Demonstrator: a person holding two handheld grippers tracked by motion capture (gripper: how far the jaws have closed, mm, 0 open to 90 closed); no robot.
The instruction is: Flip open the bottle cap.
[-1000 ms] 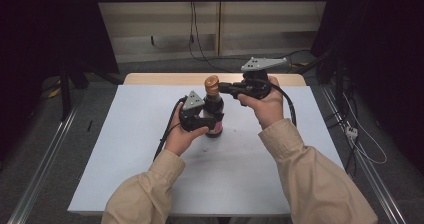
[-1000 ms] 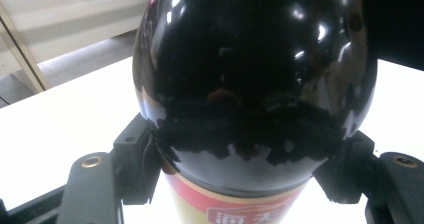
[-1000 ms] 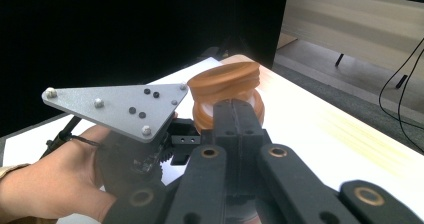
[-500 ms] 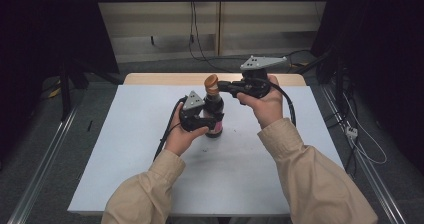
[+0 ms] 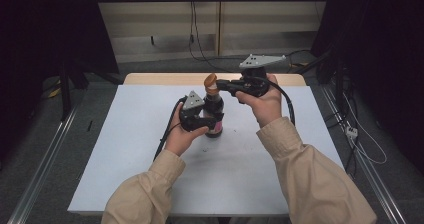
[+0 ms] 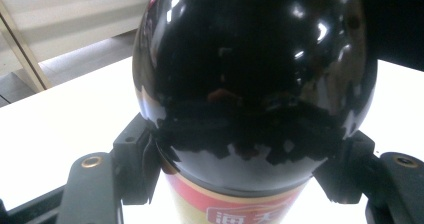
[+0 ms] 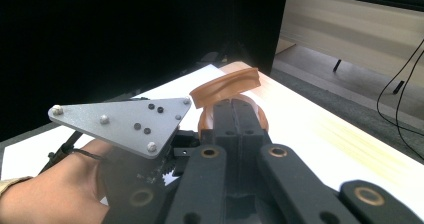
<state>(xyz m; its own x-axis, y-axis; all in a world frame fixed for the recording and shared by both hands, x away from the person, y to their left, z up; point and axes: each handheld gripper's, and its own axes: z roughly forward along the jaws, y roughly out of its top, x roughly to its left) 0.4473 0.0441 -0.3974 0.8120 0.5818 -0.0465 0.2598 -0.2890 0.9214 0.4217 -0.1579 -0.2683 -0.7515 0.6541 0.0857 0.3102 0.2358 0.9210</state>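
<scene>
A dark glossy bottle [image 5: 215, 110] with a red and yellow label stands upright on the white table [image 5: 125, 149]. My left gripper [image 5: 212, 124] is shut on its body, and in the left gripper view the two jaws press the bottle [image 6: 255, 59] from both sides just above the label. The bottle's brown cap [image 5: 211, 82] has its flip lid [image 7: 225, 86] standing up. My right gripper [image 5: 220, 85] is held level from the right, jaws shut together, with its tip [image 7: 234, 106] at the cap just below the raised lid.
The table's wooden far edge [image 5: 165, 78] runs behind the bottle. Cables [image 5: 192, 29] hang at the back wall and lie on the floor at the right [image 5: 360, 144]. The left gripper's grey plate [image 7: 120, 118] sits close under my right gripper.
</scene>
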